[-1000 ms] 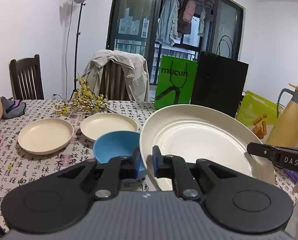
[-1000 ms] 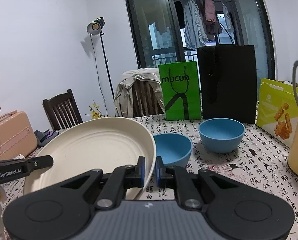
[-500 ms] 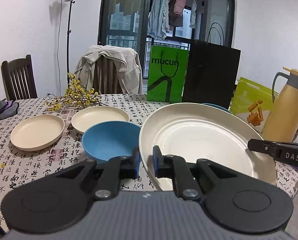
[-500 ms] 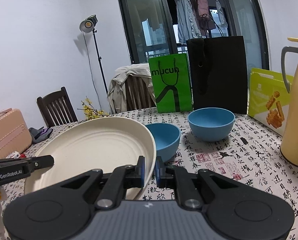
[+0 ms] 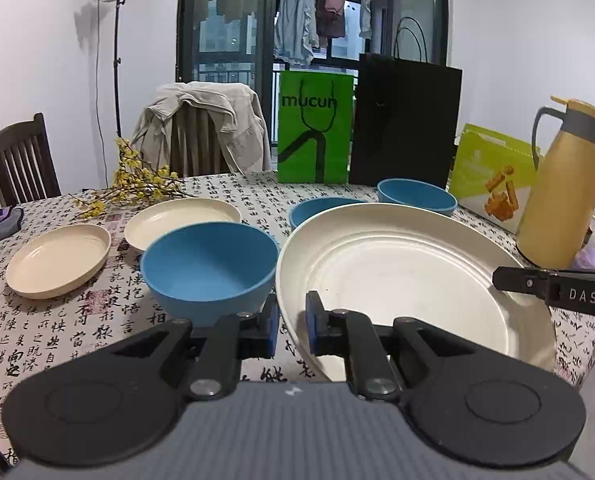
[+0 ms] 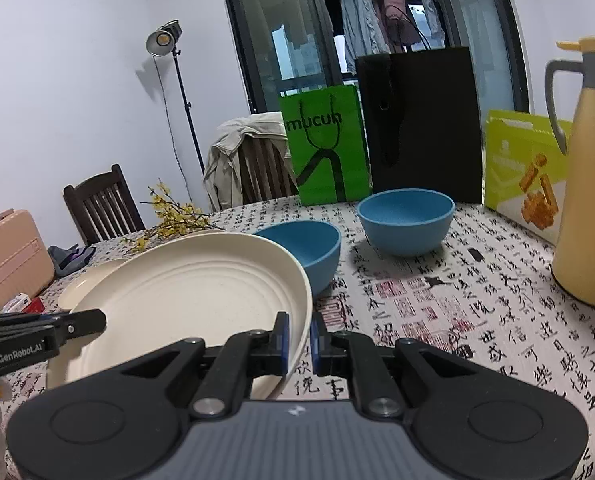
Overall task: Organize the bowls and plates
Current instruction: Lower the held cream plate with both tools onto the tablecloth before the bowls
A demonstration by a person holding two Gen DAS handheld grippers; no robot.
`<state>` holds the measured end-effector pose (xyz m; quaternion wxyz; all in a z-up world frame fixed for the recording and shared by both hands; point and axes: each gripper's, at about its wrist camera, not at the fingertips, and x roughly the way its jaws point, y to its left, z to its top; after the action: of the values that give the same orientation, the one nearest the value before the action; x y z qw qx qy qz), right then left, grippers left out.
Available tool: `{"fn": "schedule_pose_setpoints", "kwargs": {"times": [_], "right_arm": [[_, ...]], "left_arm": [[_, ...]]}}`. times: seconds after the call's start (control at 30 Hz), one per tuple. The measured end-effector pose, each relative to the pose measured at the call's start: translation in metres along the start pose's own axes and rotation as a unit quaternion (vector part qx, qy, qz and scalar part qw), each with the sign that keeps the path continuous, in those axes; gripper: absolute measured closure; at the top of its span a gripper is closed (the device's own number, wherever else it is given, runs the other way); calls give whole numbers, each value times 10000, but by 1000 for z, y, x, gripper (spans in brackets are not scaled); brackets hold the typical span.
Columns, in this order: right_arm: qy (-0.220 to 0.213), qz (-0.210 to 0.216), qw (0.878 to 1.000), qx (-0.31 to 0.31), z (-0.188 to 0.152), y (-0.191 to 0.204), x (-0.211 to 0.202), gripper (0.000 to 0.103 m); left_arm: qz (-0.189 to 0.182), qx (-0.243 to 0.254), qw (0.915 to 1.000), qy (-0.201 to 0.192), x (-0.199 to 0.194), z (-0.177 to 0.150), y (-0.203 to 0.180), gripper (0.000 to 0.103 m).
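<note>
Both hands have brought the large cream plate (image 5: 397,276) lower and nearer the desk (image 5: 57,336) than a second ago, and more of the crockery behind it now shows. From the left wrist, the left gripper (image 5: 291,328) has its fingers almost closed, pinching the plate's rim at 7 o'clock; the right gripper's tip (image 5: 553,290) enters at 3 o'clock. A blue bowl (image 5: 209,268) sits just beside the plate at 9 o'clock, with two small cream plates (image 5: 59,260) beyond. From the right wrist, the right gripper (image 6: 299,338) is fully closed on the plate's rim at 5 o'clock, another blue bowl (image 6: 309,252) close at 1 o'clock. Lowering unevenly could knock a bowl, or let the thin rim slip.
</note>
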<state>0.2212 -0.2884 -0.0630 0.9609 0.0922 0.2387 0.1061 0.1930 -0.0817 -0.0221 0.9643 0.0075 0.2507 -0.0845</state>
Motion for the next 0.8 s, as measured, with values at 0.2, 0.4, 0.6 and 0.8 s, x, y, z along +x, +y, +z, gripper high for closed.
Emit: {"fn": "schedule_pose_setpoints", "kwargs": {"times": [0.2, 0.4, 0.6, 0.8], "right_arm": [[118, -68, 9999, 6, -7, -8, 4, 92], [253, -112, 9996, 65, -16, -15, 10, 92], [394, -146, 9991, 108, -24, -20, 20, 92], [515, -155, 9984, 146, -30, -23, 28, 92]], "left_arm": [[-82, 149, 9998, 133, 8, -9, -7, 88], [-104, 223, 9992, 314, 18, -20, -11, 87], [-124, 225, 9985, 485, 28, -29, -12, 87], [-131, 220, 9977, 629, 38, -38, -10, 87]]}}
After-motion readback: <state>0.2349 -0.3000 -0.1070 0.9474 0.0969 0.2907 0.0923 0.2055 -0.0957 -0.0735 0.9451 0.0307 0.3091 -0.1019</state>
